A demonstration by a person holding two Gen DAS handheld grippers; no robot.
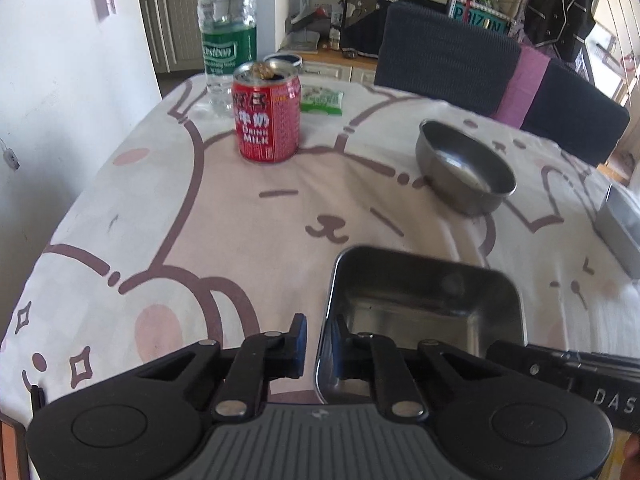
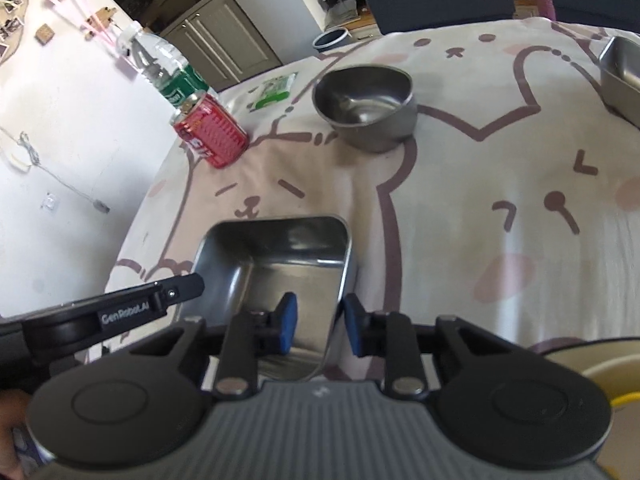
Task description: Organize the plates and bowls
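Observation:
A square steel tray [image 1: 420, 276] [image 2: 276, 236] lies on the bear-print cloth right in front of both grippers. My left gripper [image 1: 320, 328] straddles the tray's left wall, one blue pad outside and one inside. Its jaws are narrow, with a sliver of cloth showing beside the outer pad. My right gripper [image 2: 320, 308] straddles the opposite wall. Its outer pad is at the rim and its inner pad stands clearly off the wall. A round steel bowl [image 1: 466, 168] [image 2: 364, 104] sits farther back, untouched. A second steel tray [image 1: 620, 232] [image 2: 622, 72] lies at the right edge.
A red milk can [image 1: 268, 120] [image 2: 212, 132], a water bottle [image 1: 228, 32] [image 2: 168, 68] and a green packet [image 1: 322, 100] [image 2: 276, 88] stand at the far left. A dark chair [image 1: 480, 64] backs the table. A cream dish rim [image 2: 592, 364] shows at the near right.

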